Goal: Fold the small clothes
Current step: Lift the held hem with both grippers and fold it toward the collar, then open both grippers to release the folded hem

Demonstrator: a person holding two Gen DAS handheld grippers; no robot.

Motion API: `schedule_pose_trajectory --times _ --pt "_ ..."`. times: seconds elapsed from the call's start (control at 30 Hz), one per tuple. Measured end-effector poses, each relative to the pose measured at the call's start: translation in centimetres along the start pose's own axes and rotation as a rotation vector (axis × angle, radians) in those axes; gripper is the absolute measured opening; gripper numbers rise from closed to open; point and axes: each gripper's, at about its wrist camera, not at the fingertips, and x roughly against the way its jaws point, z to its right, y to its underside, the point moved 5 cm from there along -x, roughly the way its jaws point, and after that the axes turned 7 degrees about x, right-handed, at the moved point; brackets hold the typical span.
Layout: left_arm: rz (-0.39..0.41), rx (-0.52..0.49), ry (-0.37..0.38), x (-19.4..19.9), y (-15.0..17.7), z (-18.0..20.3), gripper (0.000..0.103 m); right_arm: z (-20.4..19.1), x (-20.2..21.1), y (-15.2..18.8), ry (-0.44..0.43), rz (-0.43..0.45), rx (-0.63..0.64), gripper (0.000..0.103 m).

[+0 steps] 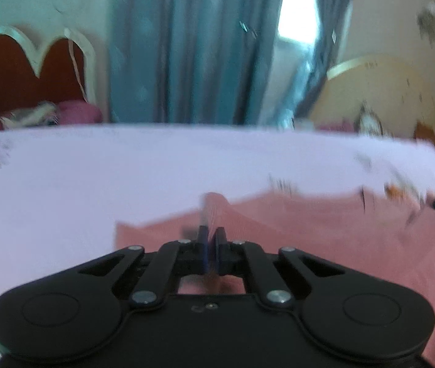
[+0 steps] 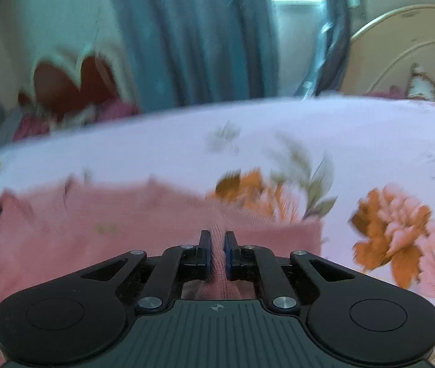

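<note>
Since the pink ribbed garment [image 1: 309, 239] lies spread on the floral bedsheet [image 1: 64, 184], it is judged light, soft and limp, best taken at its near hem. Both left gripper [image 1: 210, 245] and right gripper [image 2: 217, 251] are closed, fabric pinched between the fingers. Orange flowers [image 2: 392, 230] are shown clearly only in the right view.

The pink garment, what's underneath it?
The pink garment lies on a pale floral bedsheet, which shows around its edges. Whatever sits directly beneath the cloth is covered.
</note>
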Motion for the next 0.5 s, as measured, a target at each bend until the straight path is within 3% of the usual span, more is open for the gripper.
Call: schedule_pose_trajectory --times 0.2,0.4,0.5 --pt "0.114 0.067 -0.083 -0.4 -2.0 -0.4 0.004 0.4 -0.4 -2.0 0.064 0.075 -0.055 0.008" --pt "0.059 0.008 -0.185 -4.0 -0.1 0.1 0.004 1.0 -4.0 -0.7 0.142 0.0 -0.076 0.008" --pt "0.006 -0.049 -0.231 -5.1 1.4 0.1 0.004 1.0 -6.1 0.8 0.177 -0.078 -0.036 0.008"
